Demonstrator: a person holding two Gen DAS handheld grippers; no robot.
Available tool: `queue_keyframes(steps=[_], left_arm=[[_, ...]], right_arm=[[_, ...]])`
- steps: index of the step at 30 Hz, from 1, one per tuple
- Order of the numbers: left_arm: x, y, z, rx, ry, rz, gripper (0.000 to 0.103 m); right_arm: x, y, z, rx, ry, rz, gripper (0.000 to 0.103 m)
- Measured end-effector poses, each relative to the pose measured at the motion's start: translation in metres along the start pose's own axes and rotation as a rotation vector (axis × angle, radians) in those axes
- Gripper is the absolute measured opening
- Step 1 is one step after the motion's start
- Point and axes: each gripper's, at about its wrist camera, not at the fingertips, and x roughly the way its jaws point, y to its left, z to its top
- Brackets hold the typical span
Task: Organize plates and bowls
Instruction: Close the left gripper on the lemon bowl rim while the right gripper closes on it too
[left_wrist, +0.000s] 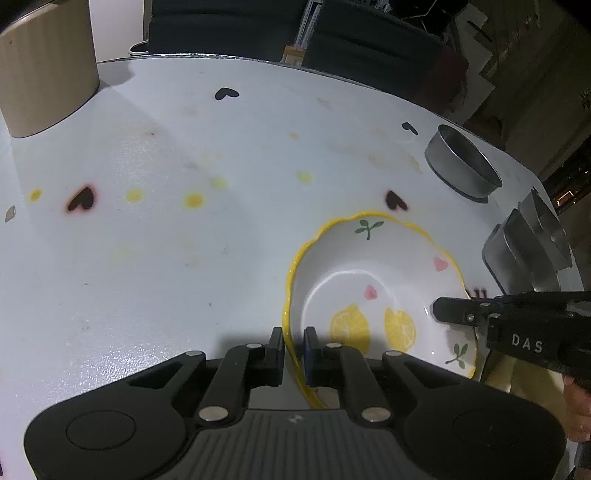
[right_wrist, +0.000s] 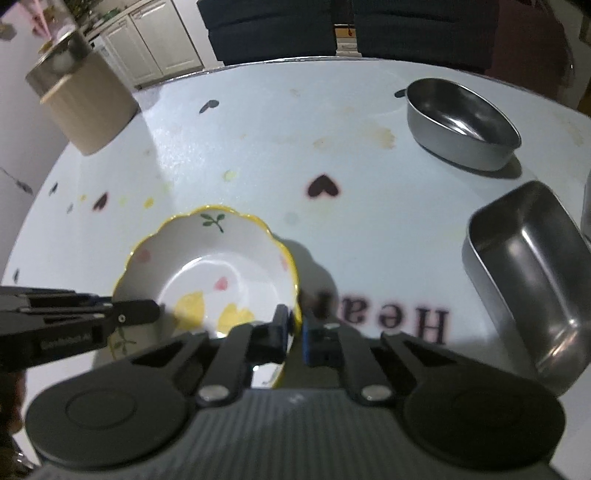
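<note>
A white scalloped plate (left_wrist: 369, 266) with a yellow rim, lemon slices and pink hearts lies on the table (left_wrist: 147, 240). My left gripper (left_wrist: 293, 334) is shut on its left rim, one finger inside the dish and one outside. My right gripper (right_wrist: 294, 317) is shut on the opposite rim of the same plate (right_wrist: 221, 258). Each gripper shows in the other's view: the right gripper (left_wrist: 441, 310) reaches in from the right edge, the left gripper (right_wrist: 147, 312) from the left edge. The plate's near edge is hidden under the gripper bodies.
A round metal bowl (right_wrist: 461, 122) stands at the far right, also seen as the round metal bowl (left_wrist: 461, 166). Rectangular metal trays (right_wrist: 524, 273) sit near the right edge. A beige cylindrical container (right_wrist: 88, 107) stands at the far left. Dark chairs (right_wrist: 273, 29) line the far side.
</note>
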Motion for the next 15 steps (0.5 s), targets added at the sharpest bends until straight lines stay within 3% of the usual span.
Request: queue_keyframes(steps=[8, 15], left_arm=[[-0.002, -0.001, 0.0, -0.014, -0.018, 0.015, 0.009], [-0.037, -0.004, 0.009, -0.041, -0.153, 0.02, 0.008]], right_arm=[[0.007, 0.001, -0.001, -0.012, 0.008, -0.005, 0.013], [-0.014, -0.002, 0.001, 0.03, -0.074, 0.053, 0.01]])
